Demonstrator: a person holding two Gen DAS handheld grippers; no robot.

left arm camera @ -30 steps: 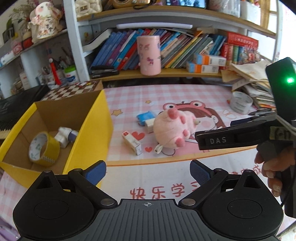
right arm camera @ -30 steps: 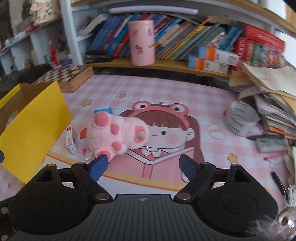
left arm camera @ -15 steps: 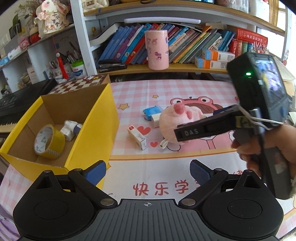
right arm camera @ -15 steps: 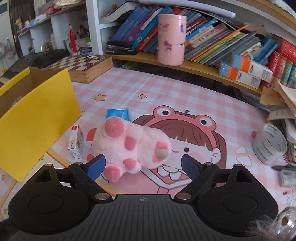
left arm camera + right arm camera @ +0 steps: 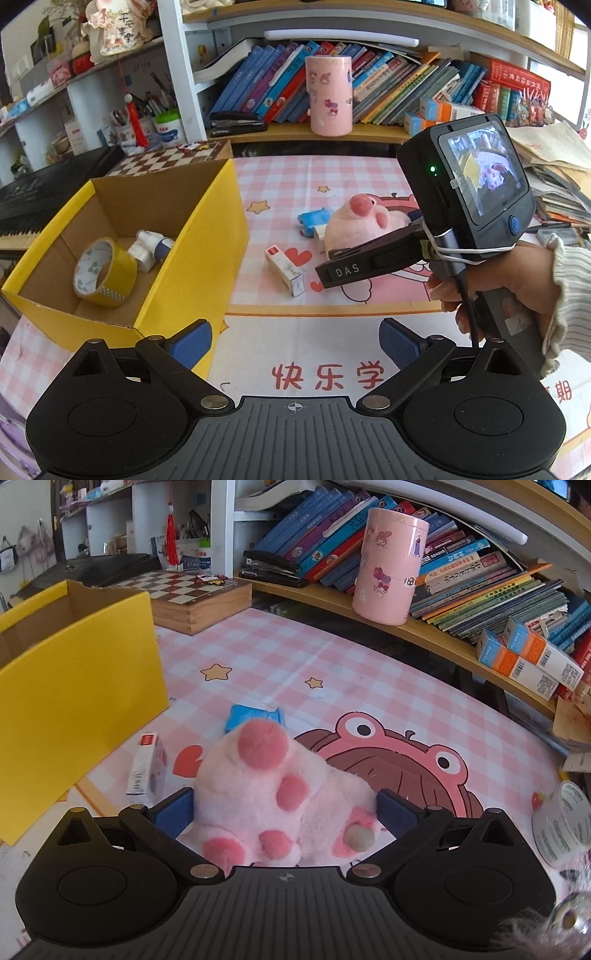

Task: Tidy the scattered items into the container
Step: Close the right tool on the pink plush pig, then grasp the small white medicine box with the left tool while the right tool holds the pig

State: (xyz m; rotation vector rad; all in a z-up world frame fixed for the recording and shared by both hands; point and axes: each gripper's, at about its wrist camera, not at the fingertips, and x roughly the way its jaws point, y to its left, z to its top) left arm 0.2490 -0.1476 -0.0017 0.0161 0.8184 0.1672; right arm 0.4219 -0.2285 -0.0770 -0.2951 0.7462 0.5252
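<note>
Bookshelf (image 5: 369, 74) behind; pink mat (image 5: 295, 653).

On my desk (image 5: 295, 177) the cardboard box (image 5: 199, 258) stands left, a tape roll (image 5: 103, 273) inside it. Right of it lies a small carton (image 5: 284, 269), then the plush toy (image 5: 280, 794), with a wrapped packet (image 5: 255, 716) just behind it.

A fluffy pink plush (image 5: 280, 797) is lying on a smooth, glossy printed mat (image 5: 280, 664), a matt yellow cardboard box (image 5: 207, 254) is holding shiny plastic tape (image 5: 105, 273).
</note>
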